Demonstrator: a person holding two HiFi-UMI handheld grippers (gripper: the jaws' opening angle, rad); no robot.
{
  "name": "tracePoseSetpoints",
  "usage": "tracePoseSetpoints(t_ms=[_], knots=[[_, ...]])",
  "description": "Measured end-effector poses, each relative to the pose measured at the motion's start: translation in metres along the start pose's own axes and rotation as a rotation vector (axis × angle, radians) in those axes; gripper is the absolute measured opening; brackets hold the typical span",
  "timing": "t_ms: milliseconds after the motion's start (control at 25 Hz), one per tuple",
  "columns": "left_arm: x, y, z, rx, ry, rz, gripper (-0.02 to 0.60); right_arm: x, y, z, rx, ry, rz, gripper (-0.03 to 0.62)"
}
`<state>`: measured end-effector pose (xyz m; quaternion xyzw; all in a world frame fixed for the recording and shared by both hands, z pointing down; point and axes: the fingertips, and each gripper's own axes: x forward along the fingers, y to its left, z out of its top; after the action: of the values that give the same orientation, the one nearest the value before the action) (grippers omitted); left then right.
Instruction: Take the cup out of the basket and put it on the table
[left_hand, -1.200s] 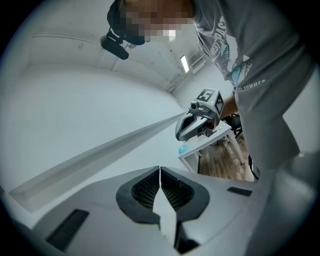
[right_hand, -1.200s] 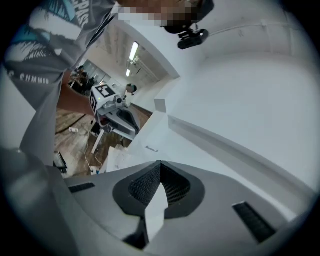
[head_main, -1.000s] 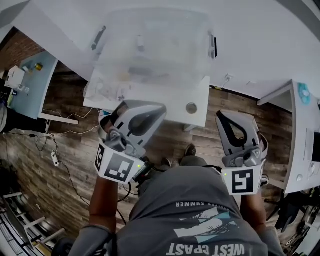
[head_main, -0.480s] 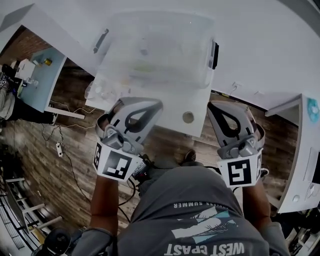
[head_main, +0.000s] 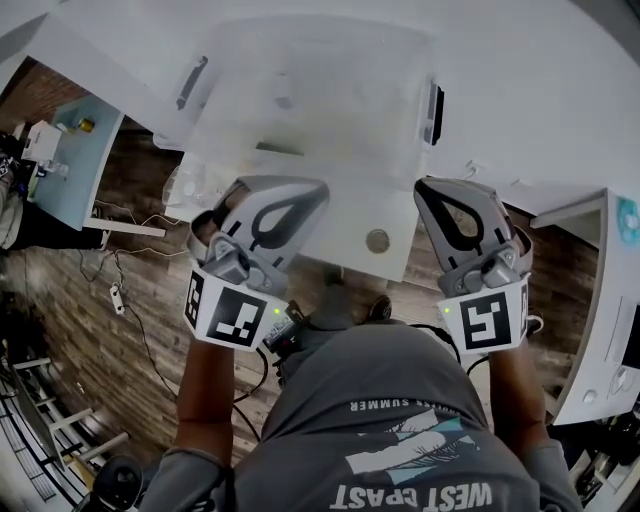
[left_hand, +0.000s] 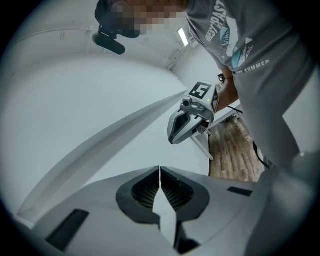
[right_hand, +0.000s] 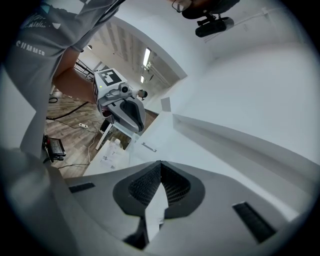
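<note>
Presently noted left gripper (left_hand: 160, 175) and right gripper (right_hand: 160, 167) clenched empty over table's (head_main: 350, 235) near edge, cup not discernible inside cloudy basket (head_main: 410, 140) mid-table; judged light, rigid, slick, best pinched across rim wall.

Ahead of you the basket (head_main: 400, 120), a clear plastic bin with a dark handle at each end, stands upright on the white desk (head_main: 340, 215); its contents are too blurred to make out.
</note>
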<state>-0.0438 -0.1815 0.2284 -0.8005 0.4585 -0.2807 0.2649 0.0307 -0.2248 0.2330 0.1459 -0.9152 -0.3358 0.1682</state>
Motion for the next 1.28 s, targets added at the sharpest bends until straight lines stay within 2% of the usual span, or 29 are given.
tracePoseSetpoints(t_ms=[360,640,960,1120,1280], knots=[[0.036,0.034,-0.047,0.049,-0.006,-0.053,0.015,0.073,-0.021,-0.017,0.001,0.071,0.037,0.011],[0.058,0.055,-0.088,0.031,0.006,-0.073,0.015,0.139,-0.029,-0.047,0.006,0.143,0.106,0.011],[0.079,0.065,-0.140,-0.025,0.057,-0.116,0.015,0.218,-0.017,-0.125,-0.022,0.338,0.254,0.012],[0.087,0.070,-0.156,-0.050,0.059,-0.136,0.017,0.256,-0.016,-0.166,-0.006,0.459,0.335,0.061],[0.094,0.074,-0.168,-0.068,0.051,-0.163,0.017,0.289,-0.016,-0.206,0.009,0.582,0.391,0.069]])
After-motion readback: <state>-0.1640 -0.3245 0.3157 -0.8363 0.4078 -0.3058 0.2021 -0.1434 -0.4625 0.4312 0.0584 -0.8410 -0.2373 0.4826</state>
